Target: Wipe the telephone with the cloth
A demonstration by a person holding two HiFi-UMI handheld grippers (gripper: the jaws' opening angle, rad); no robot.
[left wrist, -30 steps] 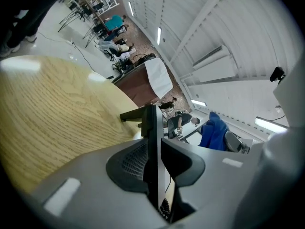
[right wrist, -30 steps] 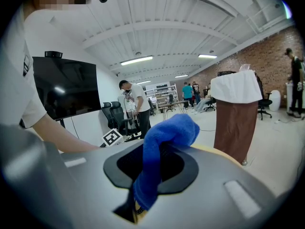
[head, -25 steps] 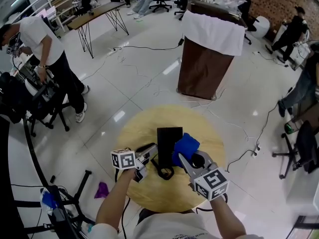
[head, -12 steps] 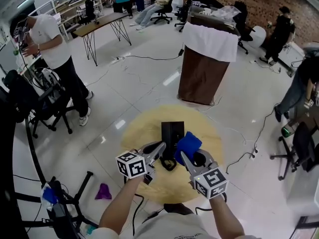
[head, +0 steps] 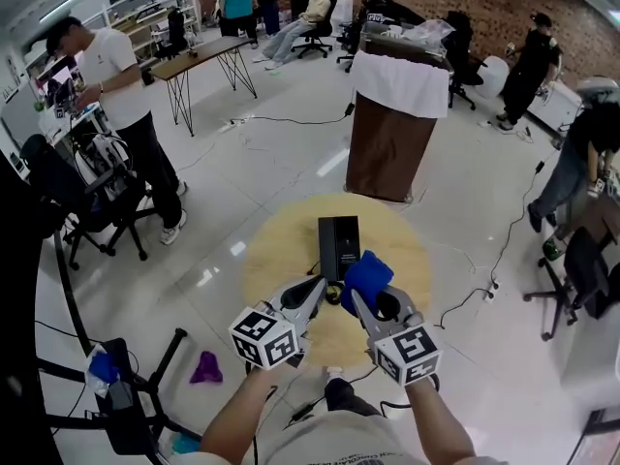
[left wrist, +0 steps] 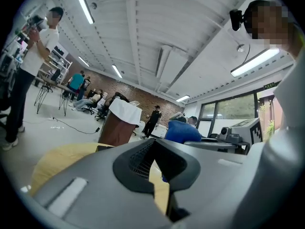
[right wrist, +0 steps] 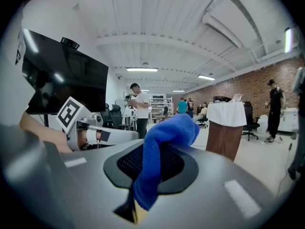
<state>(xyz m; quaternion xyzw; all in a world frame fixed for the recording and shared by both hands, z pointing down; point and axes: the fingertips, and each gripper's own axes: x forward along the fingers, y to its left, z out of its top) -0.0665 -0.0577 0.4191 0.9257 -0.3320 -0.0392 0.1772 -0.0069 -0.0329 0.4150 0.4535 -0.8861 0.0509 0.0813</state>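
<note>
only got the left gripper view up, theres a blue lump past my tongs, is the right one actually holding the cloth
Observer: Yes. The right tongs are shut on the blue cloth, which folds up out of them.
Operator: ok and wheres the telephone, i barely see it from here
Observer: In the head view the black telephone lies flat on the round wooden table, with the cloth by its near right corner. Whether they touch cannot be told.
</note>
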